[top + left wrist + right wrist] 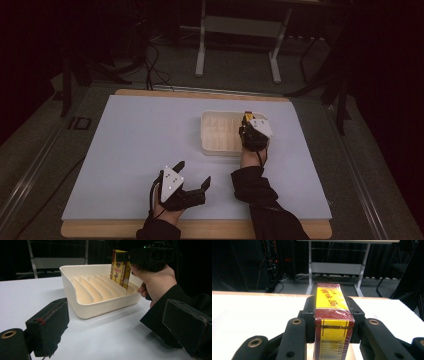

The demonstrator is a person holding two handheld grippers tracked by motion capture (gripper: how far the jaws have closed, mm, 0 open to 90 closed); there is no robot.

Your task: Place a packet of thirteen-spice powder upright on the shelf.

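**Bench inventory — left to right**

Item 1: my left hand-held gripper point(192, 173), resting low at the near edge of the bench point(140, 140). Its jaws are spread wide with nothing between them, aimed toward the tray.

Item 2: cream slotted tray point(212, 131), right of centre on the bench, upright dividers running across its floor.

Item 3: red-and-yellow box point(120, 268), held upright over the tray's right end, its lower end down among the dividers; I cannot tell whether it touches the floor.

Item 4: my right hand-held gripper point(247, 123) — jaws clamped tight on the box's two broad sides, seen close in the right gripper view point(331, 315).
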